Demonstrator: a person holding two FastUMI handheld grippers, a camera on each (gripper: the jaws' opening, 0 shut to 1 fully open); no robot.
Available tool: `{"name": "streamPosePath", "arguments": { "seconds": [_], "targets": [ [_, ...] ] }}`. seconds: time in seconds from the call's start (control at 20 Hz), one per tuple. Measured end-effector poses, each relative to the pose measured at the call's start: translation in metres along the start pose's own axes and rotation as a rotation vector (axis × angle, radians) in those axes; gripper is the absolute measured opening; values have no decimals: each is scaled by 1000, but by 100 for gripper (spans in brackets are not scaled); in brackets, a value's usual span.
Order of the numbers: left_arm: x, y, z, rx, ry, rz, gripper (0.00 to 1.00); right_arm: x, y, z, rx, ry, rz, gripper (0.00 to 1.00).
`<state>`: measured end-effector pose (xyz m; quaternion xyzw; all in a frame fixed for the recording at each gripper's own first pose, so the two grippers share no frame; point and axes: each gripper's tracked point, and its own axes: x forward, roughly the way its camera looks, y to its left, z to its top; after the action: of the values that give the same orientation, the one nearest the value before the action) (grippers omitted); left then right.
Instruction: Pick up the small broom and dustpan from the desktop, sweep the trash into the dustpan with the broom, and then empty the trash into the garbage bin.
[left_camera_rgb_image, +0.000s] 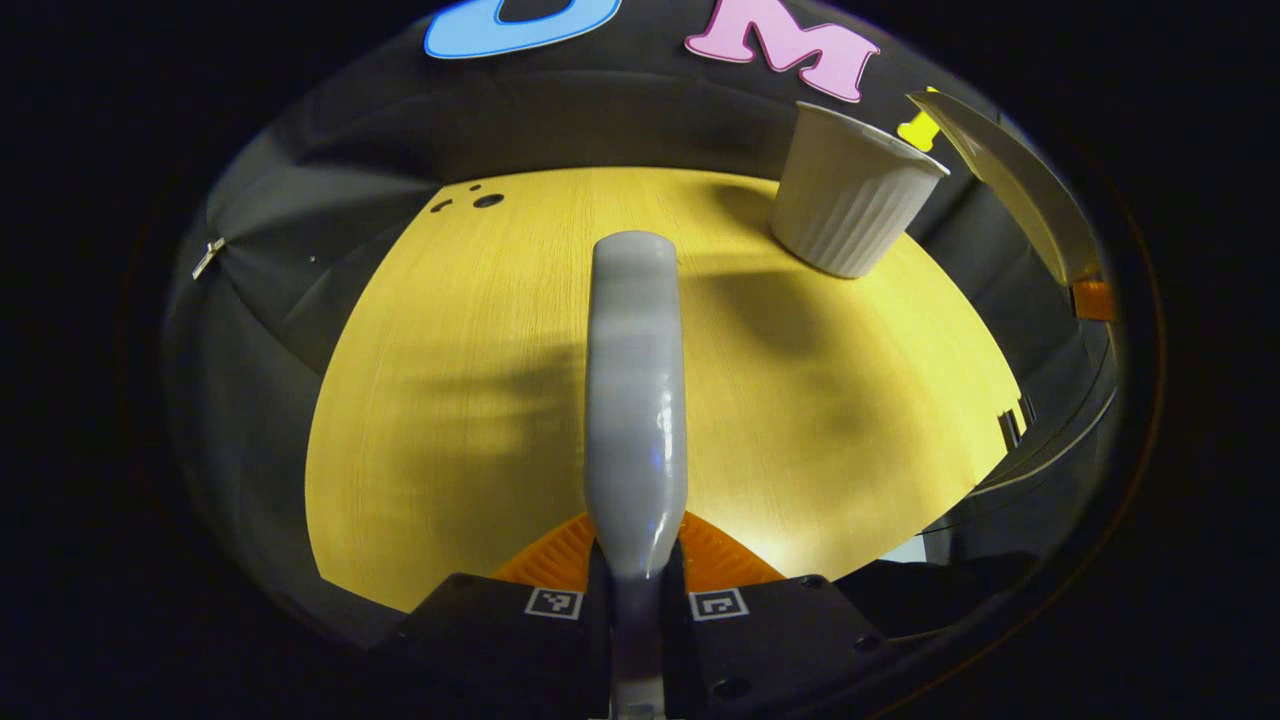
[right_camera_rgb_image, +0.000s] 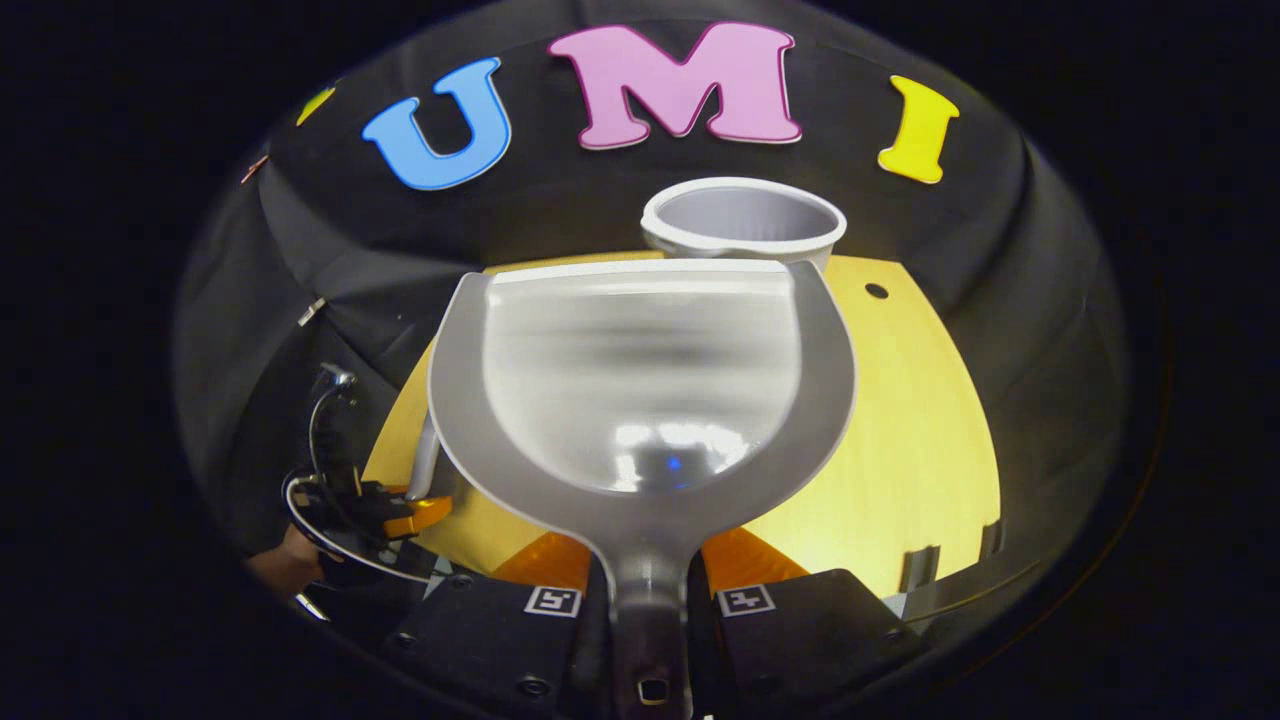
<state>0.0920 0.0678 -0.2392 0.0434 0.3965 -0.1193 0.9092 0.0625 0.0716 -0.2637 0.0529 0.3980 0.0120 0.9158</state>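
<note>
Surface: yellow wood-grain desktop (left_camera_rgb_image: 480, 400) lay under both grippers, lit brightest near its front edge, with black booth cloth around and behind it.
Left gripper: left gripper (left_camera_rgb_image: 636, 590) sat at the bottom of the left gripper view, its two fingers closed tight on the grey broom handle (left_camera_rgb_image: 636, 400), one finger on each side of the handle's narrow end.
Broom position: the handle ran straight out from between those fingers, up the middle of the view and above the desktop; its rounded far end pointed toward the back of the desk. The bristle end could not be made out.
Right gripper: right gripper (right_camera_rgb_image: 648, 600) sat at the bottom of the right gripper view, fingers pinched together on the stem of the grey dustpan (right_camera_rgb_image: 640, 390).
Dustpan position: its stem passed between the fingers and its scoop spread wide just ahead of them, raised over the desktop, with its straight lip farthest away.
Left gripper, seen from the right: low at the left of the right gripper view, with a hand at its base.
Bin: white ribbed garbage bin (right_camera_rgb_image: 742, 222) stood on the far part of the desk, beyond the dustpan's lip; in the left gripper view it stood at the far right (left_camera_rgb_image: 850, 195).
Far edge: small dark holes (left_camera_rgb_image: 487, 201) marked the desktop near the back.
</note>
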Motion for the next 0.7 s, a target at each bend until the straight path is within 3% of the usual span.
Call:
{"name": "streamPosePath", "arguments": {
  "seconds": [0.3, 0.45, 0.5, 0.55, 0.7],
  "targets": [
    [25, 9, -22, 1, 82, 9, 27, 63, 40, -77, 14, 160, 35, 34],
    [33, 11, -25, 3, 85, 27, 25, 105, 45, -95, -22, 211, 16, 35],
    [36, 11, -26, -5, 82, 28, 29, 115, 45, -98, -37, 226, 11, 35],
    [36, 9, -27, -20, 87, 25, 25, 125, 46, -104, -52, 232, 10, 35],
    [35, 7, -28, -53, 105, 41, 25, 141, 39, -111, -95, 256, -7, 35]
  ]
}}
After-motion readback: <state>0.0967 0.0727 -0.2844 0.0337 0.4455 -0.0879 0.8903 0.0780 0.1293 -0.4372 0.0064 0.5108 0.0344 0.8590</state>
